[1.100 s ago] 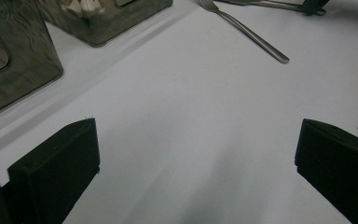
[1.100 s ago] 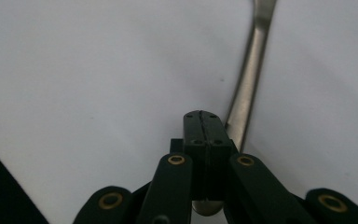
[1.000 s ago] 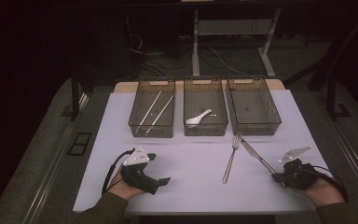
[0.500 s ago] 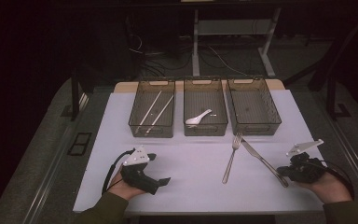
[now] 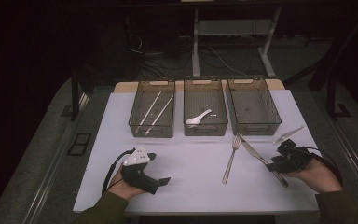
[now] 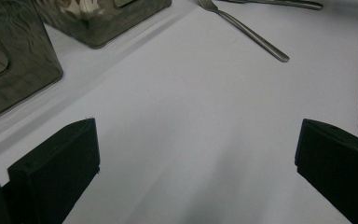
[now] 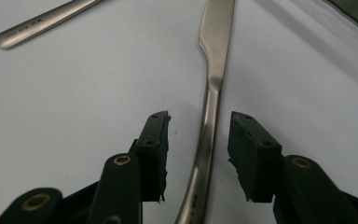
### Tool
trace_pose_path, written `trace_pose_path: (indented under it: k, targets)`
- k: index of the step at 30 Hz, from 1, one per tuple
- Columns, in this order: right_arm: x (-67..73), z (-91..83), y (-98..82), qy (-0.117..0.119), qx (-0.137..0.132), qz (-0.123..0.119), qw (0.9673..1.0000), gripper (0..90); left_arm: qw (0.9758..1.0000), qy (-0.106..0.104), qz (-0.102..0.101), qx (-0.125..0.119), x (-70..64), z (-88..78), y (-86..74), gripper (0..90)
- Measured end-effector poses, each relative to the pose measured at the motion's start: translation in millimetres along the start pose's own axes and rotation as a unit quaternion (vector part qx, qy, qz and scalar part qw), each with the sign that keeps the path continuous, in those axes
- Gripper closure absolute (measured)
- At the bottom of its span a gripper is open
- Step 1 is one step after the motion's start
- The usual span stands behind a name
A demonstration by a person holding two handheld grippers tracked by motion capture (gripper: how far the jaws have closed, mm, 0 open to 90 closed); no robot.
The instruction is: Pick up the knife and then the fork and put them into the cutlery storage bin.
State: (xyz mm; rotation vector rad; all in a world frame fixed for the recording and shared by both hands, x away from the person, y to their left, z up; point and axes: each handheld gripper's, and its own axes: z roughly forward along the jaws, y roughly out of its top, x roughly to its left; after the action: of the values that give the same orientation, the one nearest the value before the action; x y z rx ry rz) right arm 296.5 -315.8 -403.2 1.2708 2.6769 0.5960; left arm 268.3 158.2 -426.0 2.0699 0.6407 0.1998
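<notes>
Right claw lined up over the knife handle

Left claw (image 5: 161, 181) rests released on the table (image 5: 191, 186); the fork (image 5: 230, 158) lies right of it, and the right claw (image 7: 199, 158), also released, straddles the knife (image 7: 209, 107). Close squarely on the handle, low, before lifting.
</notes>
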Motion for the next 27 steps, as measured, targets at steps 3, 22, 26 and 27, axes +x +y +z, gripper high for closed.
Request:
trace_pose_path:
  k: [3, 22, 26, 27]
  targets:
    - [0.2, 3.8, 8.9, -0.002, 0.010, -0.004, 0.9999, 57.9, 1.0000, -0.004, 0.002, 0.001, 0.5, 1.3, -0.3, 0.0]
    - [-0.7, 29.2, 34.5, -0.026, 0.082, -0.001, 0.9963, 71.9, 1.0000, -0.009, 0.003, 0.002, -0.1, 3.2, -0.2, 0.0]
    - [-1.7, 34.2, 36.8, -0.034, 0.094, -0.006, 0.9950, 75.1, 1.0000, -0.009, 0.002, 0.002, 0.1, 3.0, -0.4, 0.0]
    - [-2.0, 35.2, 37.1, -0.035, 0.096, -0.006, 0.9947, 75.2, 1.0000, -0.008, 0.002, 0.003, 0.2, 3.0, -0.5, 0.0]
